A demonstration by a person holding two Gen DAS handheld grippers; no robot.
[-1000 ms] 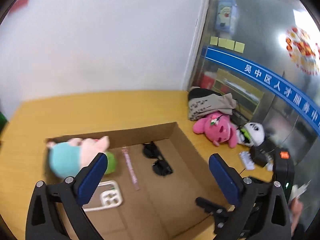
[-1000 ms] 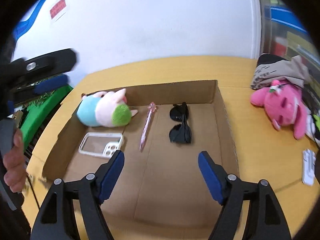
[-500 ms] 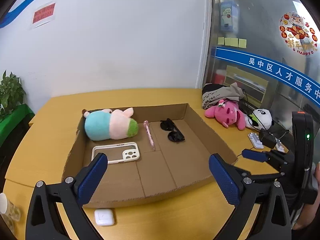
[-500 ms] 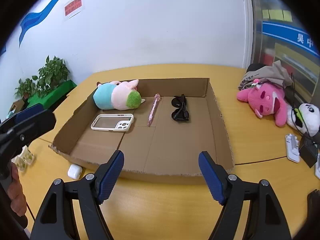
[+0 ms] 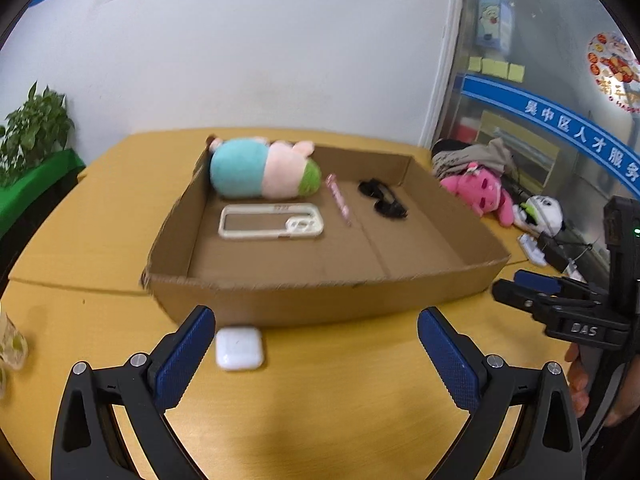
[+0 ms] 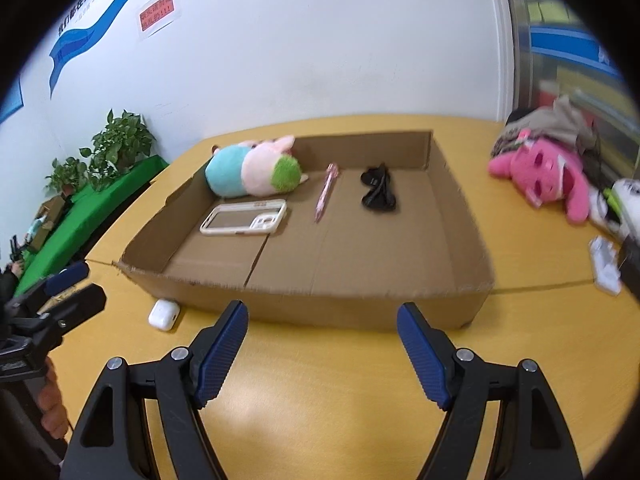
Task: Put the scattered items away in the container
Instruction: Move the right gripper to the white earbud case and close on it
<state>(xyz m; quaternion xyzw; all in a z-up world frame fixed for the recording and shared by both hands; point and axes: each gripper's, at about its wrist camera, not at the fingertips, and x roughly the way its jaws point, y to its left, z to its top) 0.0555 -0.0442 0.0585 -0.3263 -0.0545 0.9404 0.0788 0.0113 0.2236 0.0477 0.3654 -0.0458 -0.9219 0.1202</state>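
A shallow cardboard box sits on the yellow table. Inside lie a blue-pink-green plush, a white phone case, a pink pen and black sunglasses. A white earbud case lies on the table outside the box's front left. My left gripper is open and empty, just behind the earbud case. My right gripper is open and empty, in front of the box.
A pink plush, a panda plush and a cloth bundle lie at the table's right, with a small white item and cables. Potted plants on a green ledge stand left. A cup sits near the left edge.
Both grippers have pulled back from over the box to in front of its near wall. The earbud case now lies close to my left gripper's left finger.
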